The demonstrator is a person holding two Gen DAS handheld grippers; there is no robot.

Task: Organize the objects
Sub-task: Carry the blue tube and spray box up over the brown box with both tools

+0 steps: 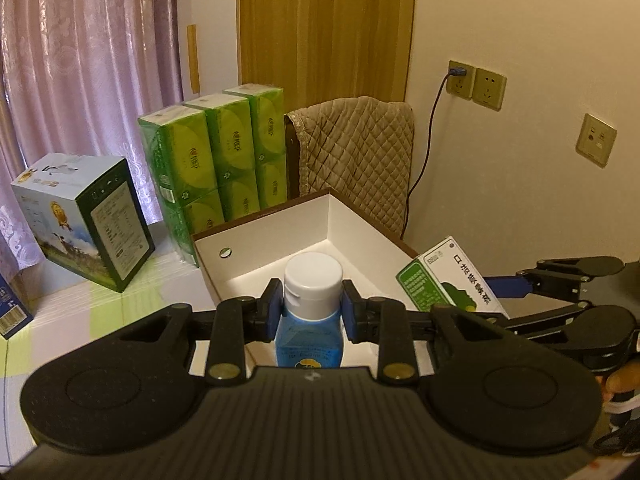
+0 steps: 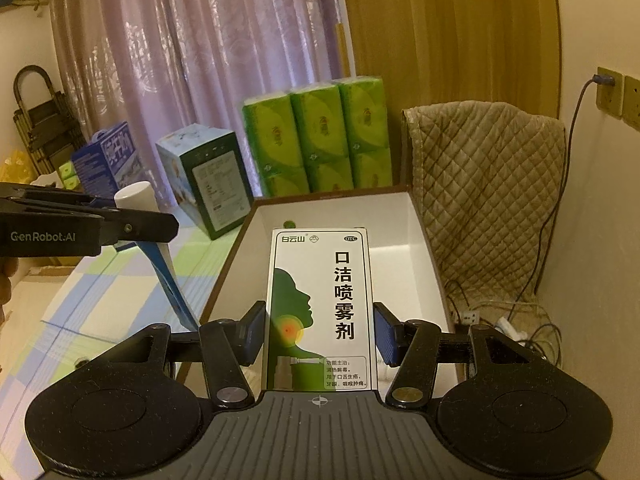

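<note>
A blue bottle [image 1: 310, 340] with a white cap [image 1: 314, 276] stands upright between my left gripper's [image 1: 312, 300] blue pads, and the gripper is shut on it. It hangs over the near left part of an open white-lined box [image 1: 280, 228]. My right gripper [image 2: 320, 332] is shut on a white and green spray carton [image 2: 320, 292], held upright over the same open box [image 2: 400, 216]. In the left wrist view, the carton [image 1: 452, 280] and right gripper [image 1: 496, 300] come in from the right. In the right wrist view, the left gripper [image 2: 152, 232] and bottle cap [image 2: 134, 196] are at the left.
Behind the open box stand green tissue packs [image 1: 216, 152], a milk carton [image 1: 84, 216] and a blue carton [image 2: 104, 160] on a checked cloth [image 1: 100, 312]. A quilted cover [image 1: 360, 152] hangs at the right. Wall sockets [image 1: 476, 84], a cable and a floor power strip [image 2: 472, 316] lie beyond.
</note>
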